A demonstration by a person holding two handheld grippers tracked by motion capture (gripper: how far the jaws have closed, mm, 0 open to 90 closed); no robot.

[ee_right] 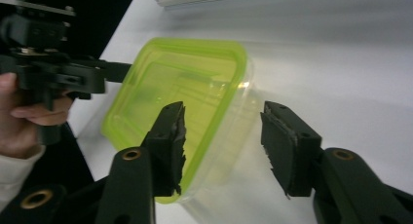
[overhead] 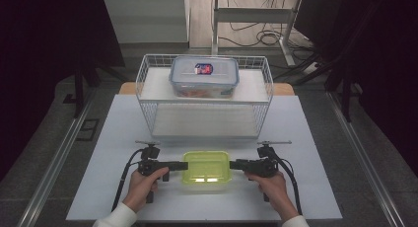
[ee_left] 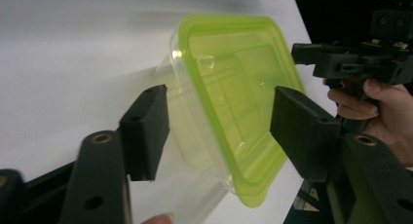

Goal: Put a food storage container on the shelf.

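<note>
Green-lidded container (overhead: 206, 167) sits on table (overhead: 315, 138) in front of wire rack (overhead: 148, 84); left gripper (overhead: 183, 165) and right gripper (overhead: 231, 164) straddle its short ends, jaws apart, not gripping. Close both evenly on the rim, lift level

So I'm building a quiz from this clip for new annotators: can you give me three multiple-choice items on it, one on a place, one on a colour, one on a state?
1. Where is the blue-lidded container?
A. on the wire rack's top shelf
B. on the floor
C. beside the right gripper

2. What colour is the lid of the container between the grippers?
A. red
B. yellow-green
C. black

3. How do the left gripper and right gripper stand?
A. both shut empty
B. both straddling the container's ends with gaps at the pads
C. both lifted above the rack

Answers: 1 A, it sits on the wire rack; 2 B, all views show it; 3 B, the gripper views show gaps.
</note>
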